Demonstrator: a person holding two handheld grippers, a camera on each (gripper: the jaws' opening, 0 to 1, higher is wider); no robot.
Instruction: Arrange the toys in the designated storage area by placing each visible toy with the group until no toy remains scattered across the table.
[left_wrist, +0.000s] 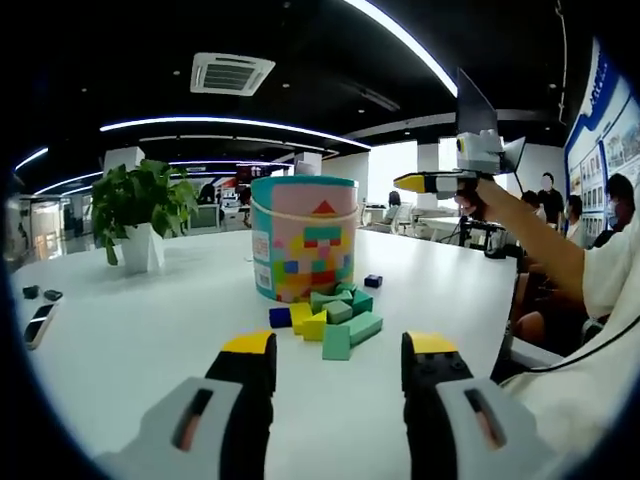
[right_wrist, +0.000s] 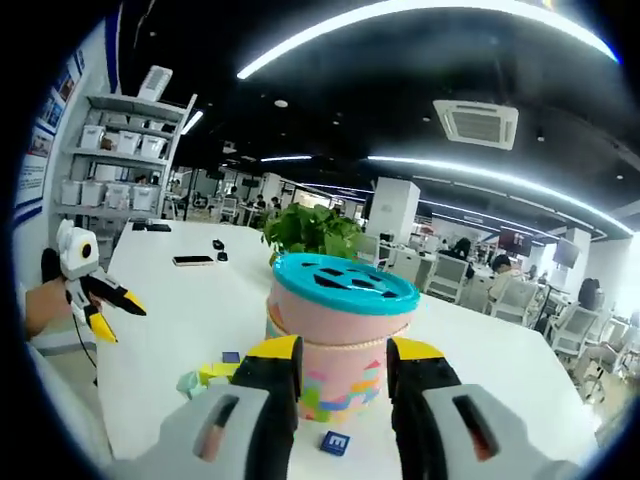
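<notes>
A pink toy bucket (left_wrist: 303, 235) with a teal lid stands mid-table. Against its near side lies a pile of green, yellow and blue blocks (left_wrist: 332, 320), and one small blue block (left_wrist: 373, 281) sits apart to the right. My left gripper (left_wrist: 340, 346) hovers low just short of the pile, open and empty. A hand holds the right gripper (left_wrist: 412, 182) high above the table's right side. In the right gripper view, that gripper (right_wrist: 345, 352) is open and empty above the bucket (right_wrist: 343, 300). A blue block (right_wrist: 335, 442) lies below it, the pile (right_wrist: 205, 375) to the left, and the left gripper (right_wrist: 118, 318) spread open beyond.
A potted plant (left_wrist: 140, 215) stands at the back left of the white table (left_wrist: 130, 330). Phones (left_wrist: 38, 322) lie near the left edge. People sit past the table's right edge (left_wrist: 600, 210). Shelving (right_wrist: 120, 150) lines the wall.
</notes>
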